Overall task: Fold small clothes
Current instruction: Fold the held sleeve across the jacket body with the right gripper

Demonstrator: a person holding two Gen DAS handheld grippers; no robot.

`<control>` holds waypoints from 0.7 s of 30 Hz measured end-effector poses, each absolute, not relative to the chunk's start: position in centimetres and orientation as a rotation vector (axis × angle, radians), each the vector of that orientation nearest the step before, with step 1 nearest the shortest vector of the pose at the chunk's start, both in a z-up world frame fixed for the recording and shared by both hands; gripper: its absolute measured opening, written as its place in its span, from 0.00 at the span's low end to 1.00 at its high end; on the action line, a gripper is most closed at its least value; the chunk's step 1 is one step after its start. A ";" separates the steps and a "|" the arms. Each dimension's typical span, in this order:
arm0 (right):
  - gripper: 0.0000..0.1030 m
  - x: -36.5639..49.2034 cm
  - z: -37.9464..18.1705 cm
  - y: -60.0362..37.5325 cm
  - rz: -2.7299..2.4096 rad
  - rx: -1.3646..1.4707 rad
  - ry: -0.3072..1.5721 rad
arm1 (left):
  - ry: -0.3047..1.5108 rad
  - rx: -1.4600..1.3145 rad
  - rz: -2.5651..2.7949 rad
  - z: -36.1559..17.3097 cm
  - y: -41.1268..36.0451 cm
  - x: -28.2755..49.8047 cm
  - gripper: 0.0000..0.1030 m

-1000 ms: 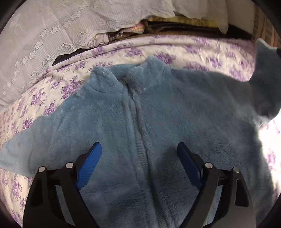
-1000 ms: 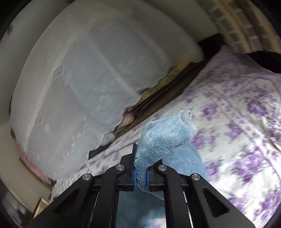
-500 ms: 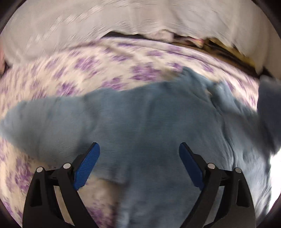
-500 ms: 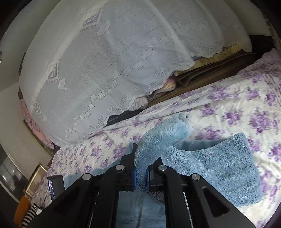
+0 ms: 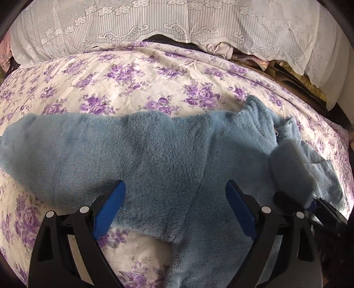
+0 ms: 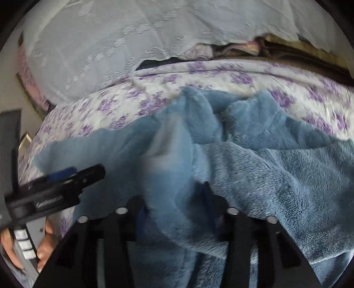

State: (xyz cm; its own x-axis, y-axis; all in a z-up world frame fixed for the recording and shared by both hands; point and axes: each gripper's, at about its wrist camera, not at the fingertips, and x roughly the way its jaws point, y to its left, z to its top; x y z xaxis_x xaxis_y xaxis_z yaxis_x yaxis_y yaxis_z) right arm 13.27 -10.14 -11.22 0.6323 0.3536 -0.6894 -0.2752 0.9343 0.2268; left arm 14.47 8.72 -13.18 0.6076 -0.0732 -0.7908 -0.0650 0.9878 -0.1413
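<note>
A fluffy blue fleece jacket (image 5: 159,152) lies spread on the purple-flowered bedspread (image 5: 132,73); its left sleeve (image 5: 44,146) stretches to the left. My left gripper (image 5: 174,201) is open and empty, hovering over the jacket's armpit area; it also shows in the right wrist view (image 6: 64,177). My right gripper (image 6: 174,212) has its jaws apart with the right sleeve (image 6: 168,159) draped between them, folded across the jacket body. In the left wrist view the sleeve end (image 5: 289,168) hangs over that gripper at the right edge.
A white lace cover (image 5: 177,20) drapes over a stack of bedding (image 5: 243,55) along the far side of the bed. A hand (image 6: 44,246) grips the left tool's handle at lower left.
My right gripper carried the sleeve leftward and down over the jacket body and its jaws have opened. My left gripper swung left toward the left sleeve, staying open.
</note>
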 end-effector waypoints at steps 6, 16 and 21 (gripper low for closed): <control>0.62 7.1 -7.6 -12.1 0.451 0.077 0.678 | 0.885 -0.146 -0.019 -11.8 8.1 13.8 0.86; 0.08 5.5 -6.7 -26.9 0.169 0.364 0.641 | 0.730 0.053 -0.178 -9.8 -0.2 11.0 0.94; 0.00 6.8 -13.6 -29.9 0.154 0.435 0.858 | 0.945 0.100 -0.152 -15.7 -0.9 14.9 0.96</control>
